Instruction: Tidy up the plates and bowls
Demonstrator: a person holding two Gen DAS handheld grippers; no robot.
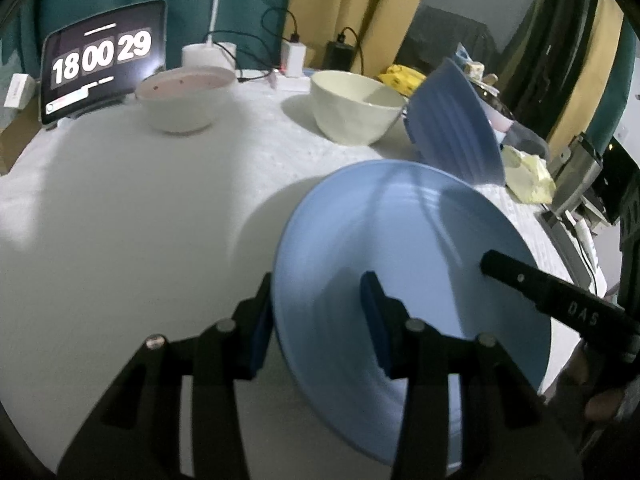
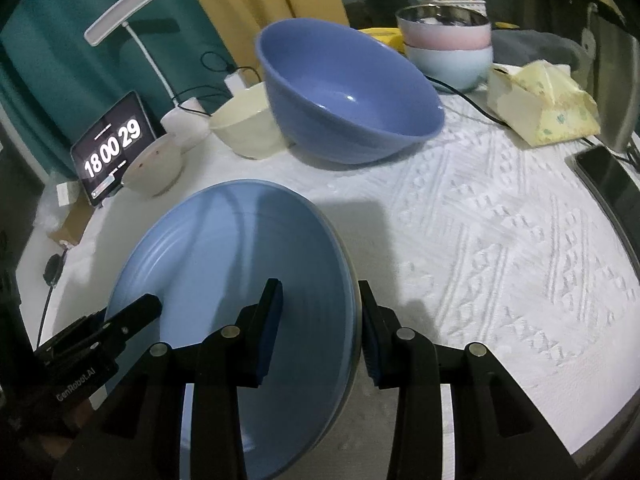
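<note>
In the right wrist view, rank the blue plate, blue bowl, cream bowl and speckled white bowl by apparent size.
1. blue plate, though nearest the camera
2. blue bowl
3. cream bowl and speckled white bowl: too alike to rank

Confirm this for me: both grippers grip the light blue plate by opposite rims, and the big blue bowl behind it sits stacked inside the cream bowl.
One detail is wrong. The big blue bowl is not inside the cream bowl; the right wrist view shows it standing beside it on the white tablecloth. The rest holds: the left gripper and right gripper each grip a rim of the light blue plate.
</note>
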